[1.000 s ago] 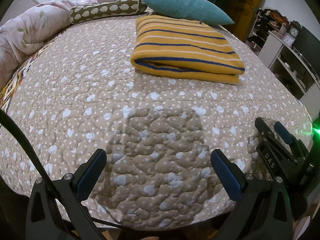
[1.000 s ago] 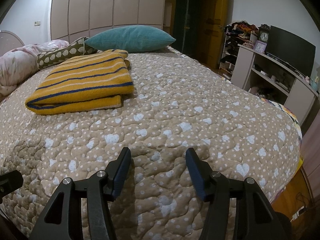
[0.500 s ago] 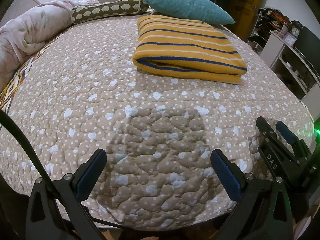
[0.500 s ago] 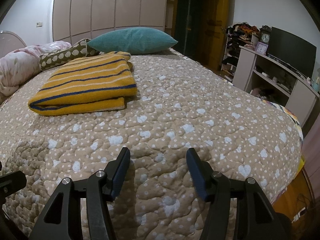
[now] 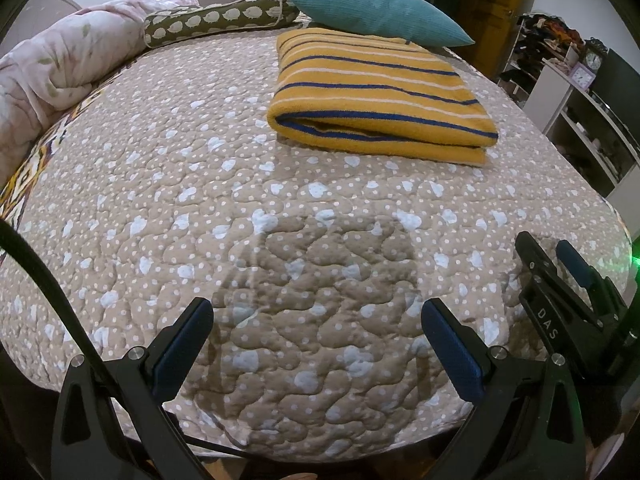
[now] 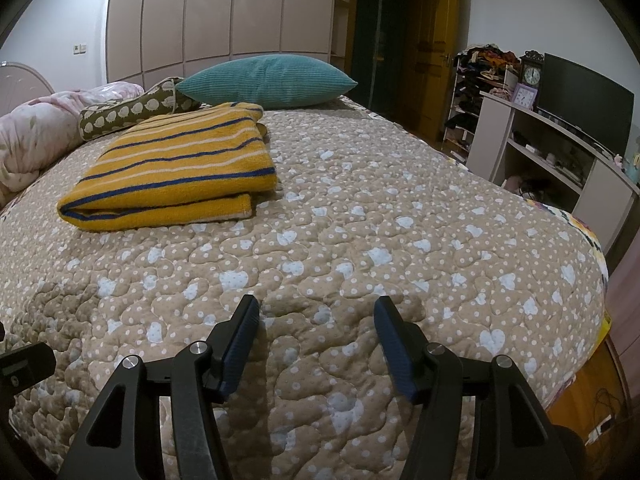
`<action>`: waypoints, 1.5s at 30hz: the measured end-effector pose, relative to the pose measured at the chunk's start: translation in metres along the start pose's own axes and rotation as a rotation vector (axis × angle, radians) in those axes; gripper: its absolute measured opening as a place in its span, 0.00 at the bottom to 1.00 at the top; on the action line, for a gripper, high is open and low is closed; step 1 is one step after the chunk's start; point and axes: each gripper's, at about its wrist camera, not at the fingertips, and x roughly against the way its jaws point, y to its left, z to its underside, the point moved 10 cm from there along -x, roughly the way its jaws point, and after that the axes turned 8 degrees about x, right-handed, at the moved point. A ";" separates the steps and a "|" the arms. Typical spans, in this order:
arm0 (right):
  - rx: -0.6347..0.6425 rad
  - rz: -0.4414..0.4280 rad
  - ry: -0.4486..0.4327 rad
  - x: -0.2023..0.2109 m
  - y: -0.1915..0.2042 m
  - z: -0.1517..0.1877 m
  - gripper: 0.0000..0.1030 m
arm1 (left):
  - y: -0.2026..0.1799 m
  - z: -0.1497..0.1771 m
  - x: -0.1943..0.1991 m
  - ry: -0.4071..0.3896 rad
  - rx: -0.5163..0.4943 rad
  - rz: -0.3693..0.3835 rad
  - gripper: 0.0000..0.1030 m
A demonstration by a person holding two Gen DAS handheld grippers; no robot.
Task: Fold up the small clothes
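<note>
Jaws of both left gripper [image 5: 316,320] and right gripper [image 6: 316,316] stand apart, empty, above the bed [image 6: 400,208]; the folded striped garment [image 5: 380,92], possibly a towel, lies well beyond.

The garment [image 5: 380,92] is mustard yellow with thin blue and white stripes, in a thick, towel-like knit. It lies folded into a neat flat rectangle of several layers, its rounded fold edge facing the cameras. It rests on the bedspread [image 5: 200,200], its far end by a teal pillow [image 5: 380,12].
</note>
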 end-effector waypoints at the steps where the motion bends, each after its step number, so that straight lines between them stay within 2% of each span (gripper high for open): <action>1: 0.000 0.000 0.000 0.000 0.000 0.000 0.63 | 0.001 0.000 0.000 0.001 -0.001 -0.001 1.00; 45: 0.000 0.000 0.000 0.001 0.001 0.000 0.65 | 0.003 0.005 -0.007 0.026 -0.017 -0.010 1.00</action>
